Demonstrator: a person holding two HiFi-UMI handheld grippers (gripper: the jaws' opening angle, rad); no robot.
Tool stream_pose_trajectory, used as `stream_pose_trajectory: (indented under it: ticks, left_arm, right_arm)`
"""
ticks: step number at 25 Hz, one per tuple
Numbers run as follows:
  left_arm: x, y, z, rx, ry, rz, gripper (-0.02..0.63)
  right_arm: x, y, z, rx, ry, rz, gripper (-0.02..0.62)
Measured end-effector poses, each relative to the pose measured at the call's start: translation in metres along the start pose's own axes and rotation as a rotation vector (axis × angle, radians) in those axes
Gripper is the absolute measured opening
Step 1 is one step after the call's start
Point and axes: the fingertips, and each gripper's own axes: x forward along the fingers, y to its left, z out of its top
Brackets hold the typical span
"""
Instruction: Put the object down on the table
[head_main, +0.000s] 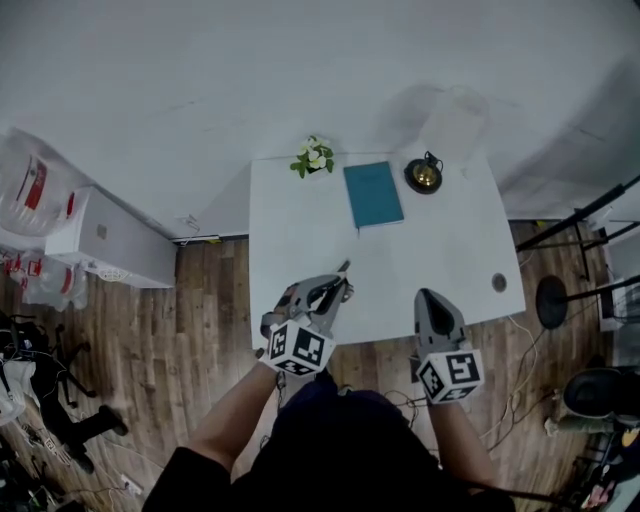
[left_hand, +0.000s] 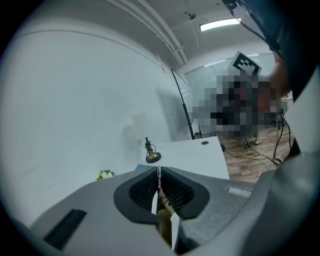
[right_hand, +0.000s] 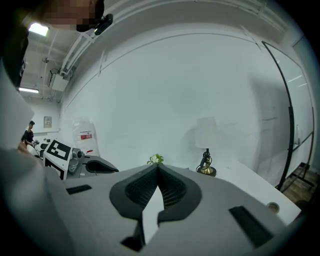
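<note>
Left tongs (head_main: 336, 284) pinch a slim rod (head_main: 344, 267) — right tongs (right_hand: 157, 171) closed, empty.

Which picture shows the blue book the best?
The head view. It looks straight down on the whole blue book, lying flat and closed on the white table. The left gripper view shows only what looks like a thin blue sliver just above its jaws. The right gripper view does not show it at all.

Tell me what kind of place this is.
Likely a lab or studio corner staged as a home desk: a white table with a teal book, lamp and small plant, plus a stand and loose cables on the wood floor.
</note>
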Motion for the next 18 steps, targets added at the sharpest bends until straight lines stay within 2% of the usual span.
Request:
stream_pose_trajectory:
  ticks: [9, 18]
  left_arm:
    - [0.044, 0.024, -0.034, 0.015, 0.047, -0.016, 0.026]
    - [0.098, 0.037, -0.061, 0.032, 0.136, 0.038, 0.026]
  right_arm:
    - [0.035, 0.0, -0.019, 0.02, 0.059, 0.006, 0.006]
    - [0.053, -0.032, -0.037, 0.036, 0.111, 0.059, 0.006]
